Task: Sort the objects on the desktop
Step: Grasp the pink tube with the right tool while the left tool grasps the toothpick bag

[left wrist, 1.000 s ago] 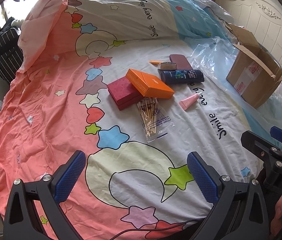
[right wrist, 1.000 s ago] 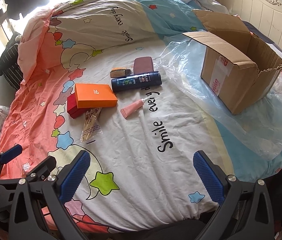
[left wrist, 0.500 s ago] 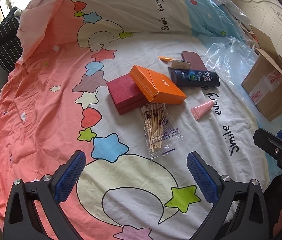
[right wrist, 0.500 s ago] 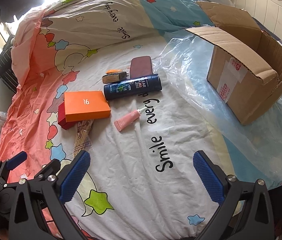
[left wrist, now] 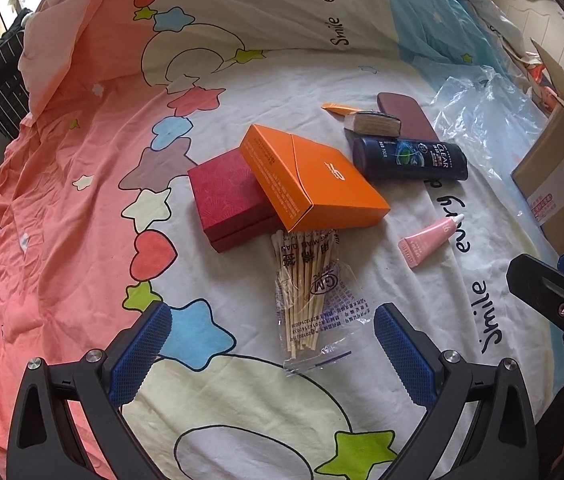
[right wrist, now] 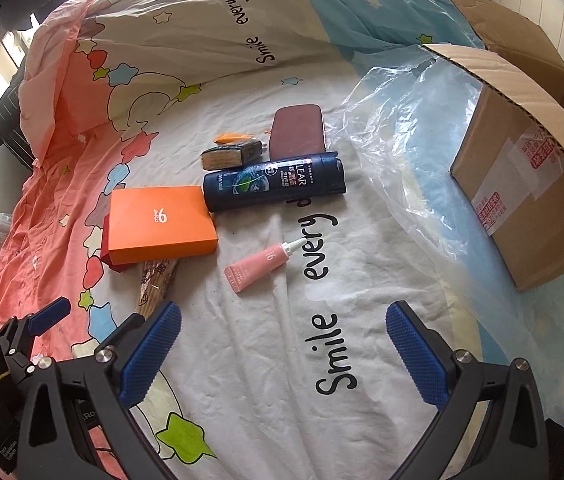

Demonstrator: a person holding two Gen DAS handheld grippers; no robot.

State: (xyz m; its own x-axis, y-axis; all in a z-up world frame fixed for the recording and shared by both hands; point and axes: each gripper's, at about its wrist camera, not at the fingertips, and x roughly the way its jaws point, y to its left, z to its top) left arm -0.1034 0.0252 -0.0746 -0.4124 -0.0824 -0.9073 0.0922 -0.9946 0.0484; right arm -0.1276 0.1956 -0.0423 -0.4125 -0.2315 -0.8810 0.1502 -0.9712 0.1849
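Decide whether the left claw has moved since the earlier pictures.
Yes. The left claw has advanced toward the clear packet of wooden sticks, now between its open fingers.

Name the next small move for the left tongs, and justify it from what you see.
Probably ease the left tongs forward and down over the bag of sticks. They are open and empty, the bag lies nearest, right between the pads, and it is tucked partly under the orange box.

You have bare bedsheet [right wrist: 265,360] between your grippers and the clutter. The cardboard box [right wrist: 530,184] on crinkled plastic sheet [right wrist: 410,152] blocks the bed's right edge.
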